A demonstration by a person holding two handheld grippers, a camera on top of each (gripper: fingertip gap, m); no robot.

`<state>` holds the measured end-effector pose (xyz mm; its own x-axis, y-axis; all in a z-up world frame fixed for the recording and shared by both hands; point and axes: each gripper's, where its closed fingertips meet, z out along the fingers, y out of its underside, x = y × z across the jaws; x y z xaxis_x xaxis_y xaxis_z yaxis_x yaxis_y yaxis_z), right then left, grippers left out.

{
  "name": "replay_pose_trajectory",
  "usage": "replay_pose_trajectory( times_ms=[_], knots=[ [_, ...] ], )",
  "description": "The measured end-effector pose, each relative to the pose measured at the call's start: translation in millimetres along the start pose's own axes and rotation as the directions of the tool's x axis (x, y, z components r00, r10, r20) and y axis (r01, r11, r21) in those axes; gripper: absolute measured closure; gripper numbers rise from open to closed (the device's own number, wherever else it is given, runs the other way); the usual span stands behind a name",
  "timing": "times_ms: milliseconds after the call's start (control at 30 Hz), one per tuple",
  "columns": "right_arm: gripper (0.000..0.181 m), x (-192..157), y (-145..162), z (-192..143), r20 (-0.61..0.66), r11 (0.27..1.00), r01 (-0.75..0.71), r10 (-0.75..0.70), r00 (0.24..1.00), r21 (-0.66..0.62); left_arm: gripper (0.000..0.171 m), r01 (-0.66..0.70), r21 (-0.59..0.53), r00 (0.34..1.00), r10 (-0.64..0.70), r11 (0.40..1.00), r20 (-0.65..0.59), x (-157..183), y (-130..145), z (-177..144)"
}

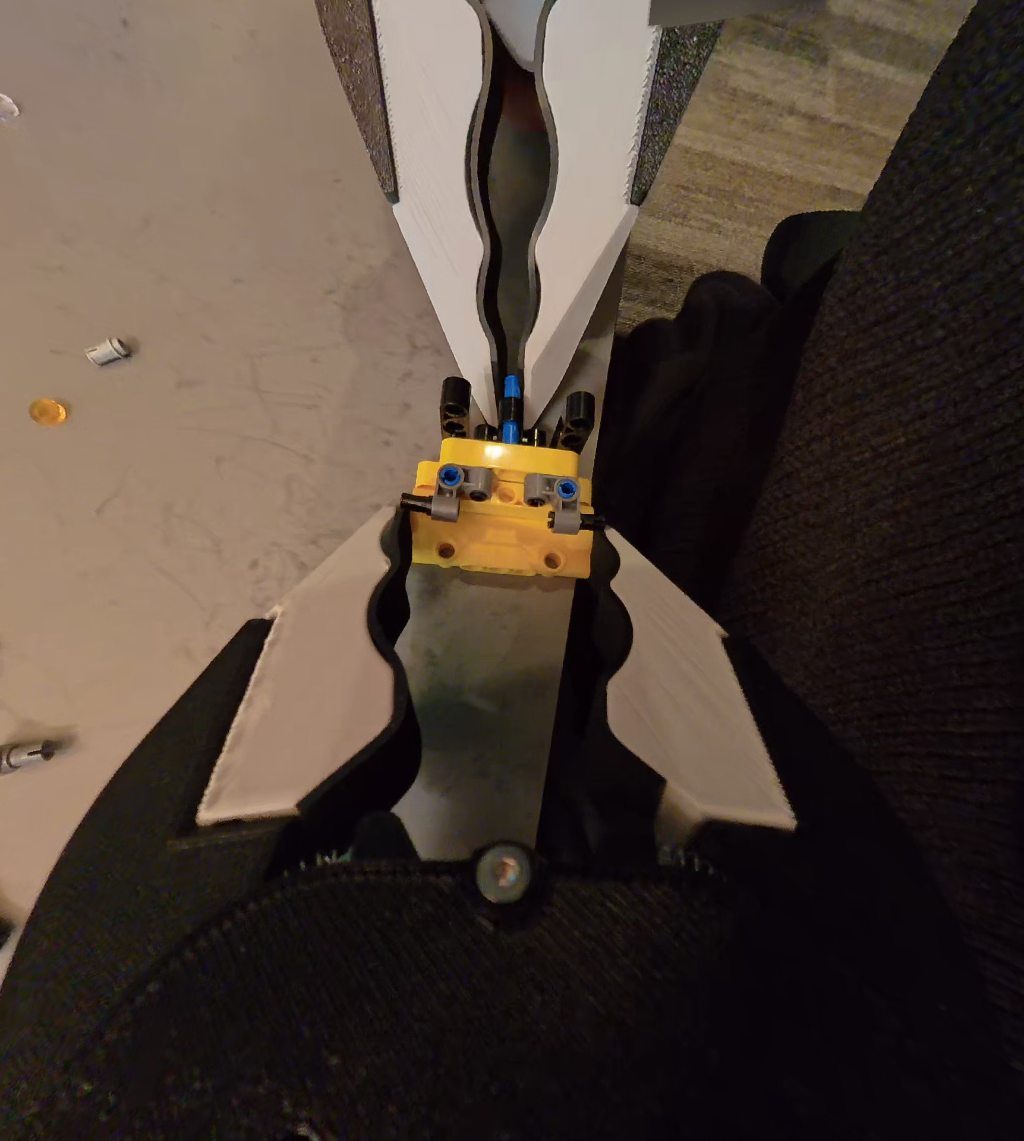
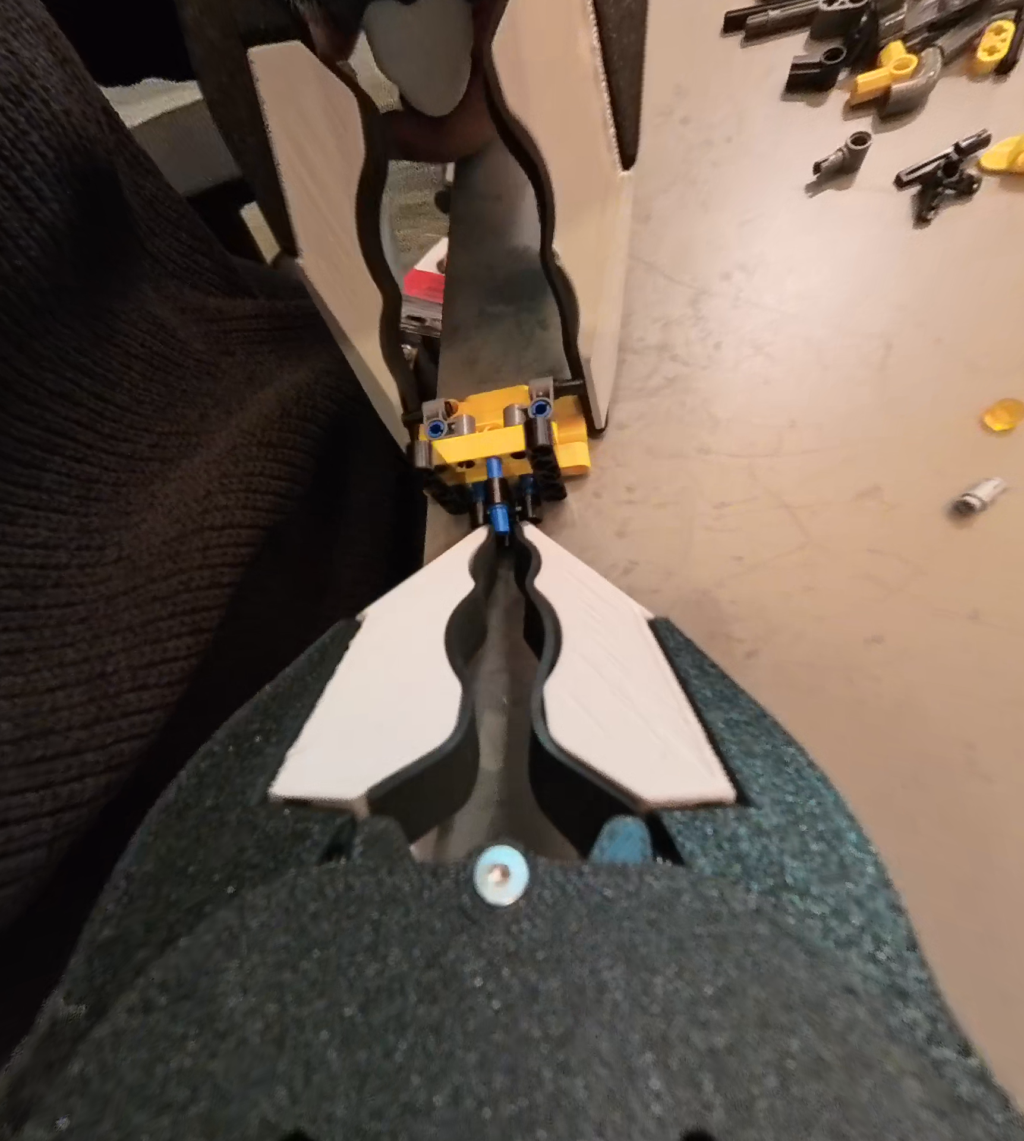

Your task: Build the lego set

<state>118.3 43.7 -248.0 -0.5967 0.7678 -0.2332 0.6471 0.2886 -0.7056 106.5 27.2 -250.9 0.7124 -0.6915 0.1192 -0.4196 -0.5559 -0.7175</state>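
My left gripper [image 1: 500,525] is shut on a yellow brick assembly [image 1: 500,546] with grey connectors, blue pins and black beams, and holds it by its two sides above the beige table [image 1: 219,247]. My right gripper [image 2: 504,532] faces it from the other side. Its tips are shut on a blue-and-black pin [image 2: 499,514] that stands out of the black end of the assembly [image 2: 484,454]. In the left wrist view the right gripper [image 1: 510,404] comes down from the top and pinches that pin [image 1: 512,388]. In the right wrist view the left gripper [image 2: 500,426] reaches in from the top.
Loose parts lie on the table: an orange round piece [image 1: 47,412], grey connectors [image 1: 106,351] [image 1: 6,759], and a pile of black and yellow parts [image 2: 904,55] at the far right. A black knitted garment [image 2: 95,432] is close beside both grippers. Carpet [image 1: 775,123] shows past the table edge. Only a small space, under 4 cm, lies between the two pairs of fingers.
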Motion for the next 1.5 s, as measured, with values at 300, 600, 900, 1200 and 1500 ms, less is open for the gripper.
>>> replay_pose_trajectory(
  times_ms=[300,600,900,1200,1500],
  knots=[
    [0.18,0.0,-0.4,0.1,0.033,0.987,-0.157,0.156,0.987,0.023,0.116,0.008,0.002,1.0,-0.008,1.0,-0.009,0.3,0.3,-0.3],
    [0.179,0.5,1.0,-0.4,-0.047,0.999,0.037,-0.036,0.998,0.015,0.115,-0.005,0.006,1.0,0.005,1.0,0.015,0.2,0.7,-0.1],
    [0.179,0.2,1.3,-0.3,0.01,0.999,-0.052,0.052,0.999,-0.014,0.115,0.022,0.01,1.0,-0.022,1.0,0.003,0.3,0.5,-0.4],
    [0.18,0.9,0.1,1.0,-0.099,0.999,-0.027,0.028,0.995,0.017,0.114,0.009,0.008,1.0,-0.009,1.0,0.023,-0.2,0.8,0.7],
    [0.181,1.9,-0.8,1.4,-0.072,0.975,-0.209,0.214,0.974,0.07,0.114,0.004,0.011,0.999,-0.005,1.0,0.042,-1.0,0.6,1.5]
  ],
)
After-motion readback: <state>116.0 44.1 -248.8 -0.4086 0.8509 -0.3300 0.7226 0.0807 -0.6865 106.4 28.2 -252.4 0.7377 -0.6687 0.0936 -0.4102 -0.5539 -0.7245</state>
